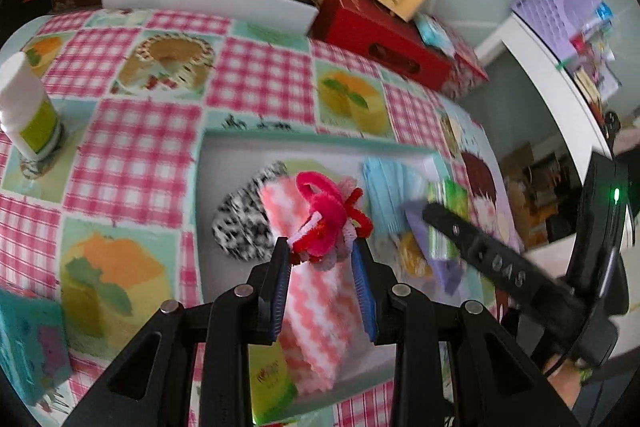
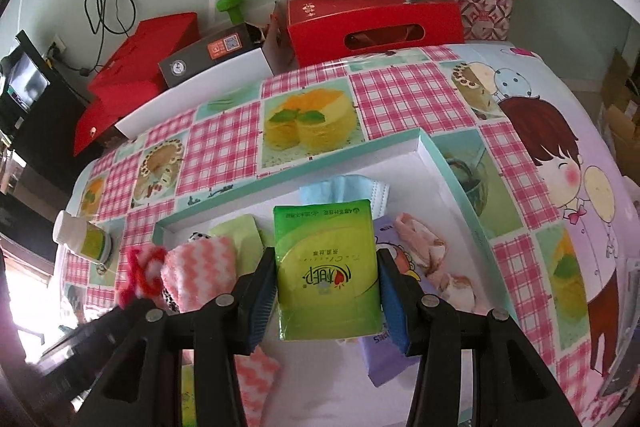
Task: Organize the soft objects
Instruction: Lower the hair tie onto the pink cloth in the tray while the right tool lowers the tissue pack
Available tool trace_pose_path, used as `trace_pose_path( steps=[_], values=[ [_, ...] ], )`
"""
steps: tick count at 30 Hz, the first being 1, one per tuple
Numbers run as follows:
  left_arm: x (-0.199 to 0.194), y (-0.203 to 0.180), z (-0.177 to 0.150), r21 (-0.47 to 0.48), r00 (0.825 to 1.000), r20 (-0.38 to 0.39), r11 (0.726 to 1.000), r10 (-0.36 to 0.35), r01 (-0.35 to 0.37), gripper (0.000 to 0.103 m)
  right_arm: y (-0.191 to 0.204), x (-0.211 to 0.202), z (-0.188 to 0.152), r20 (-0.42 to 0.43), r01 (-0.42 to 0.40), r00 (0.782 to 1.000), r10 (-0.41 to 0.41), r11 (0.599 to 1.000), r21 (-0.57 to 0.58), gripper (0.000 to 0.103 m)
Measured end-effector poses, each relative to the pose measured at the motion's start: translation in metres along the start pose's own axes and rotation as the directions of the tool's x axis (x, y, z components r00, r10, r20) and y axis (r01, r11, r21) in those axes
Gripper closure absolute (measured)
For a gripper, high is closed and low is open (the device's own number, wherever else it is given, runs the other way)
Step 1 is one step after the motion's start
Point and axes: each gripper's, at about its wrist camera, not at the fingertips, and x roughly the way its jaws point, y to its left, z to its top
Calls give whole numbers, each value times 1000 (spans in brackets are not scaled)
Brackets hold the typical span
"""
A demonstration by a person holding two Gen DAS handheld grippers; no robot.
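Fuzzy bundle: pink/red pipe-cleaner bundle [image 1: 326, 217] clamped between pads of left gripper [image 1: 320, 247], held over tray.
Green pack: tissue pack [image 2: 326, 269] pinched at both sides by right gripper [image 2: 326, 279], above tray interior.
Tray: teal-rimmed tray [image 2: 224, 193] on checked tablecloth [image 2: 224, 143]; already holds pink zigzag cloth [image 1: 316, 291], blue face mask [image 2: 352, 187], b/w fuzzy item [image 1: 240, 227], purple pack [image 2: 380, 359].
Crowding: both grippers near each other over same tray; finger clash likely if both drop at once.
Risk 1: pipe cleaners springy, may snag on pad ridges, cling on release.
Risk 2: slick pack wrap, could slide out if tilted.
Bottle: white bottle [image 1: 26, 107] well apart, no threat.
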Motion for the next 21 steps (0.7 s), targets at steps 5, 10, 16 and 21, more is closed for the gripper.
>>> trace_pose_path(
  steps=[5, 10, 16, 21],
  values=[
    [8, -5, -9, 22, 999, -33, 1000, 4, -3, 71, 2, 2, -2, -14, 14, 1000, -14, 1000, -10, 52],
    [10, -9, -12, 37, 999, -39, 999, 5, -3, 71, 7, 2, -5, -21, 20, 1000, -21, 999, -26, 52],
    [8, -11, -13, 47, 999, -41, 999, 16, -15, 69, 11, 1, -8, -25, 31, 999, -32, 999, -37, 52],
    [5, -13, -14, 56, 999, -40, 998, 21, -19, 58, 17, -1, -10, -24, 31, 999, -32, 998, -57, 52]
  ],
)
